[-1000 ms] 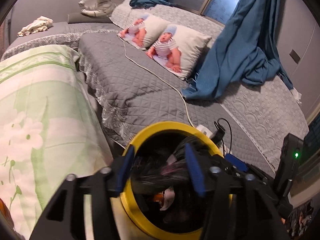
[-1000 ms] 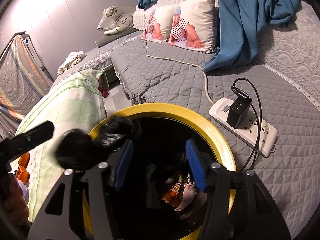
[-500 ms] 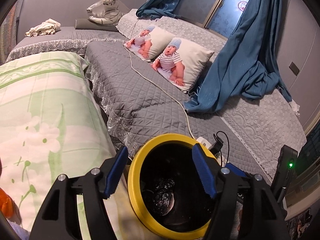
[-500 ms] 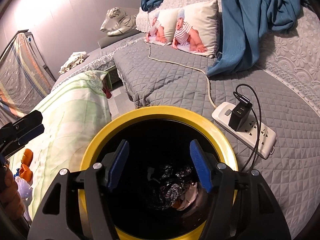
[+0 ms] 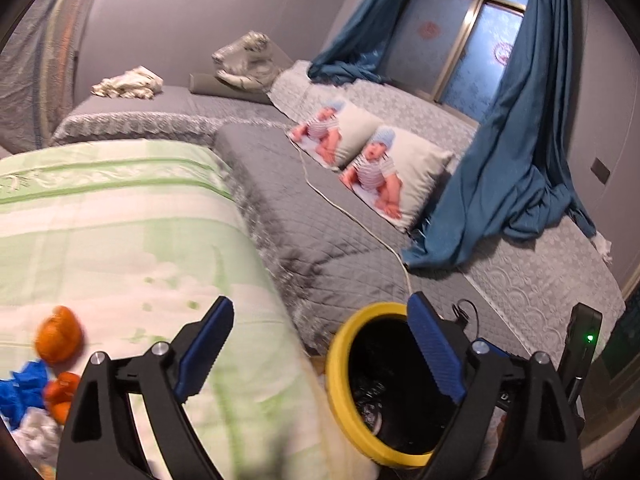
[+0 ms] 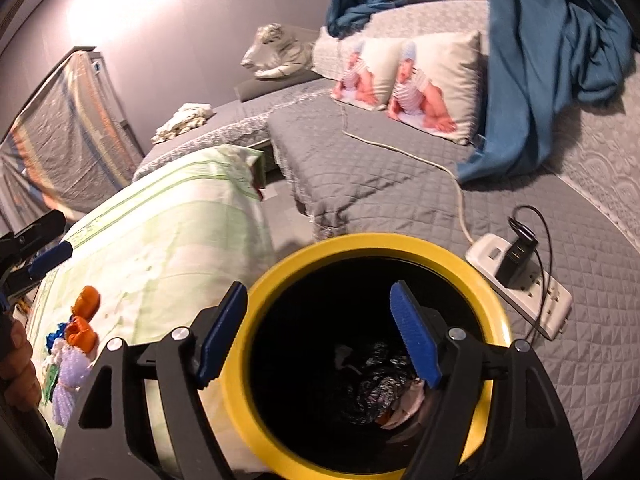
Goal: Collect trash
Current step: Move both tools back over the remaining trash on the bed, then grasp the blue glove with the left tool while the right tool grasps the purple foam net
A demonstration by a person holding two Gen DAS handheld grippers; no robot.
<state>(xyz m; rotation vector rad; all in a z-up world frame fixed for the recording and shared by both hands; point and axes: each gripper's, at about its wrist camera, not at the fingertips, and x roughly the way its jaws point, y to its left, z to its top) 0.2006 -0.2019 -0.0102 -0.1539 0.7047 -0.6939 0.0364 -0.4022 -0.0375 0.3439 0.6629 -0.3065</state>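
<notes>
A yellow-rimmed bin [image 6: 496, 320] [image 5: 340, 392] stands between the green floral bedding and the grey quilted bed; crumpled black and white trash [image 6: 376, 388] lies inside it. My right gripper [image 6: 320, 328] hangs above the bin mouth, jaws opening, nothing between them. My left gripper [image 5: 320, 344] is off to the bin's left over the bedding, jaws opening wide, also empty. Orange scraps [image 5: 58, 340] [image 6: 82, 322], blue scraps [image 5: 24, 392] and a pale purple piece [image 6: 68, 380] lie on the bedding [image 5: 120, 240]. The left gripper's blue fingertip [image 6: 52, 258] shows at the right wrist view's left edge.
A white power strip [image 6: 520, 276] with a black charger and cables lies on the grey bed by the bin. Two baby-print pillows [image 5: 372, 164], a blue curtain [image 5: 500, 184] and a tiger plush [image 6: 280, 52] sit farther back. A person's hand [image 6: 16, 360] is at the left edge.
A black crumpled piece held over the bin by the left gripper now lies inside it. Both grippers opened wider and rose; the left one swung left toward the bedding, bringing the scraps into view.
</notes>
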